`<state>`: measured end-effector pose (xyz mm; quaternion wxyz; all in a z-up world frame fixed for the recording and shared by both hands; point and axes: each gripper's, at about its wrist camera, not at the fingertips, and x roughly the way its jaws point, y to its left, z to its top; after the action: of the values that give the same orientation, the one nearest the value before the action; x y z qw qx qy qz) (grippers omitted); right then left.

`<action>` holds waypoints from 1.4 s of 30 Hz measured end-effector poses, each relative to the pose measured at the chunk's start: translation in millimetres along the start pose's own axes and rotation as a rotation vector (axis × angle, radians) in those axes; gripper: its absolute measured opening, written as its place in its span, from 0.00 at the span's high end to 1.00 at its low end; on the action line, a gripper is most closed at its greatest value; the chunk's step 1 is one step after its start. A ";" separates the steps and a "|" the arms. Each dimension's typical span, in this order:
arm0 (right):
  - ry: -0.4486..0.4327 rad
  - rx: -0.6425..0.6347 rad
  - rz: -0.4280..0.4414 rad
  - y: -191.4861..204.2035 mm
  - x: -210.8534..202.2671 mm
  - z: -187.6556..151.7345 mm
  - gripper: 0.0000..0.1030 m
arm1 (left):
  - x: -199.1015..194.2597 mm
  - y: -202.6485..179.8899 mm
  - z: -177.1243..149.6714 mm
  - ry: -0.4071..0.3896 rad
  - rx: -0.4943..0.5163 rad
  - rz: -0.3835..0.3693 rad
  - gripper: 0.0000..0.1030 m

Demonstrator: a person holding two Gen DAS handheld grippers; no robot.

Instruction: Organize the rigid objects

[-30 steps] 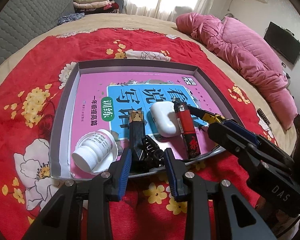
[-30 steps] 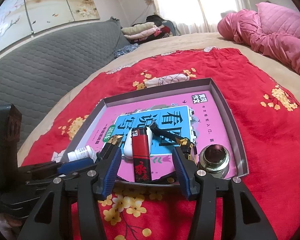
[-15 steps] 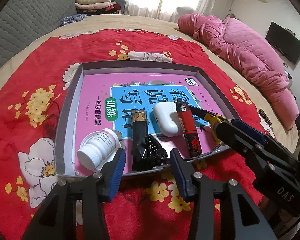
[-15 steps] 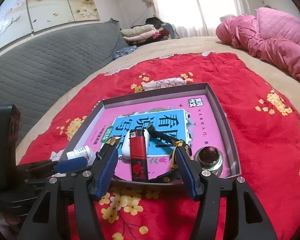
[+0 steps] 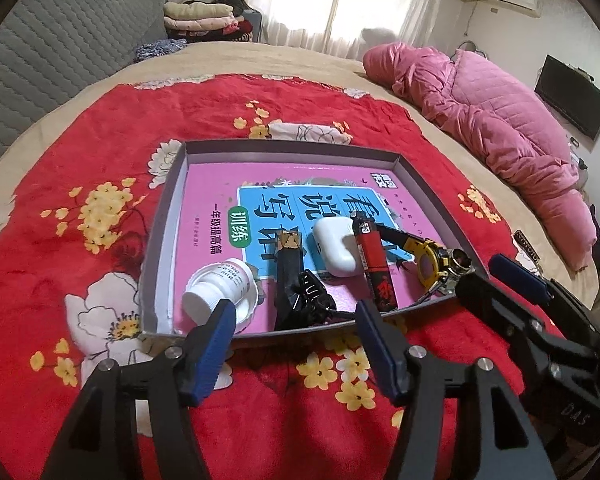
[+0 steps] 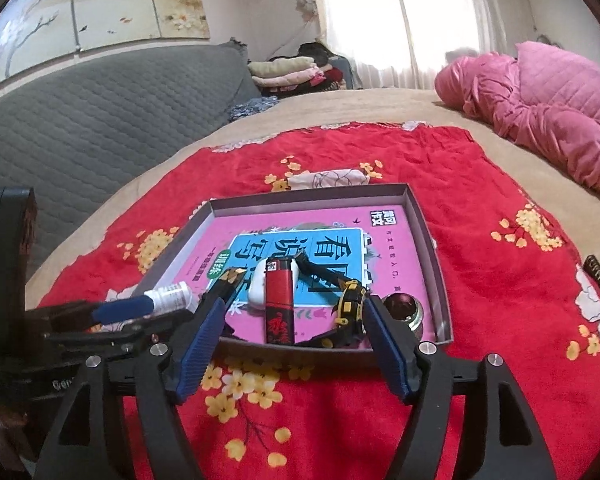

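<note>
The grey tray (image 5: 168, 216) lies on the red blanket (image 5: 60, 208). Inside, the red lighter (image 5: 374, 264) lies flat, long axis running near-to-far, beside the white case (image 5: 336, 246). Left tool (image 5: 296, 322) and right tool (image 6: 294, 322) are opening and grasp nothing.

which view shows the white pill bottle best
The left wrist view: the white plastic pill bottle lies on its side in the grey cardboard tray, cap and label showing. In the right wrist view the bottle is small and partly hidden behind the other tongs' blue pad.
</note>
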<state>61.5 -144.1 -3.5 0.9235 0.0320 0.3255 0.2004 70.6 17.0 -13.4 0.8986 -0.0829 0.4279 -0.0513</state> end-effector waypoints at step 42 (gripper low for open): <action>-0.073 -0.050 -0.120 19.9 -80.9 -21.3 0.26 | -84.2 -20.5 -29.7 -0.053 -0.054 0.142 0.39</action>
<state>-15.8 -159.0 31.0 0.9456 -0.0034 0.2879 0.1513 -5.8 7.5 36.2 0.9083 -0.0781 0.4101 0.0262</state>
